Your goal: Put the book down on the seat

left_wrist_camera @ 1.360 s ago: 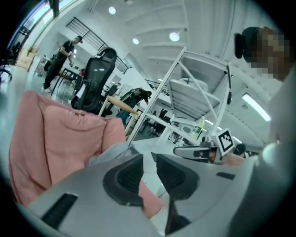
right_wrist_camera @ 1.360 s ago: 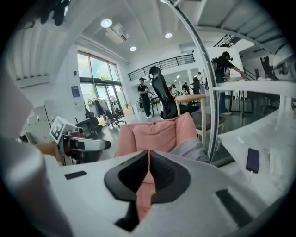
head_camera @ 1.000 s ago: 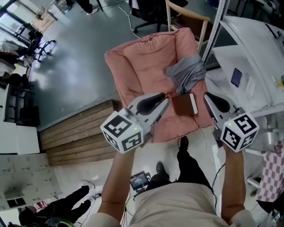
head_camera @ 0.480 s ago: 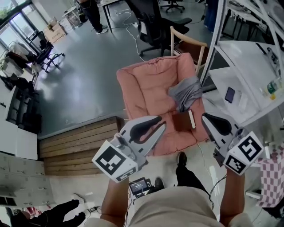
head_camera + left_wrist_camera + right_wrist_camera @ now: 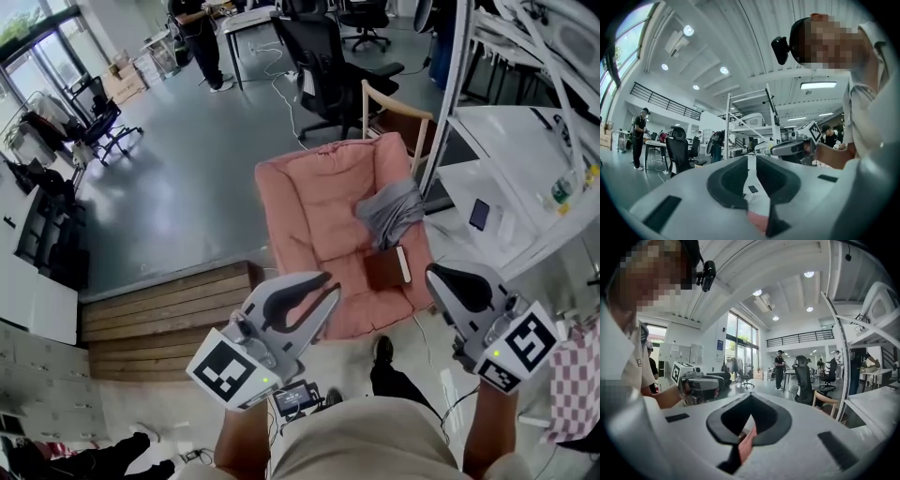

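The brown book lies flat on the seat of the pink armchair, near its right front corner. A grey cloth is draped just behind it. My left gripper hovers shut in front of the chair, left of the book, holding nothing. To the book's right my right gripper is shut and empty as well. In the left gripper view the left gripper points level, with the right gripper beside it. The right gripper sees the left gripper the same way.
A black office chair and a wooden chair stand behind the armchair. White shelving with a phone and a metal post are at the right. A wooden platform lies at the left. A person stands far back.
Both grippers have pulled back from the armchair and risen, staying shut. The book stays on the seat where it was.
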A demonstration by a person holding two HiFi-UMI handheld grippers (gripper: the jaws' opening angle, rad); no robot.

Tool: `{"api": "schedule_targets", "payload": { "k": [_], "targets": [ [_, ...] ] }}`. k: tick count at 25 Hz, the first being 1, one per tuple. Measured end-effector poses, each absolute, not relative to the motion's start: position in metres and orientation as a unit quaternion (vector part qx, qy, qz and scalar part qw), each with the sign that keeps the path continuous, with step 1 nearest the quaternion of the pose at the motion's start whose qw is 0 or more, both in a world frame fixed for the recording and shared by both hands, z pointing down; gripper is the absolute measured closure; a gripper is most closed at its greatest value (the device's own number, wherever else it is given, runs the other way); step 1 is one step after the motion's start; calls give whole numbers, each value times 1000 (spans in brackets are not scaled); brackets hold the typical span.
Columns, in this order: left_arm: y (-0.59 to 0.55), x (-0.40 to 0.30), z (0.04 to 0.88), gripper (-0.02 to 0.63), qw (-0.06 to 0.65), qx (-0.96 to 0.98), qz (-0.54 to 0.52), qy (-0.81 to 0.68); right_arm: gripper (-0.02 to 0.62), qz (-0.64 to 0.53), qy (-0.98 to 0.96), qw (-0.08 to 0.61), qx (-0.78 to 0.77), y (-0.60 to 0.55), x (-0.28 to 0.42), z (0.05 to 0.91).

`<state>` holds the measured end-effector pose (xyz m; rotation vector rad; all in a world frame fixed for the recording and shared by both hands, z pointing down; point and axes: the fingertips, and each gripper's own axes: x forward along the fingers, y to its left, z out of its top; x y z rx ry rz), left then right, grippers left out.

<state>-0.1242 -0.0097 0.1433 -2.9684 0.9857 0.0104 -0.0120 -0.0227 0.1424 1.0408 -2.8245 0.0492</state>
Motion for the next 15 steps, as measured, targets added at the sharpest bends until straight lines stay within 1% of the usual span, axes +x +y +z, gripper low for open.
{"api": "schedule_targets", "payload": {
  "k": [5, 15],
  "targets": [
    [0, -130, 134, 552, 27, -948, 11, 317, 604, 13, -936, 66, 346, -9, -18, 135],
    [8, -129, 135, 552, 22, -951, 9, 308, 604, 15, -934, 70, 349, -2, -19, 135]
  ]
}}
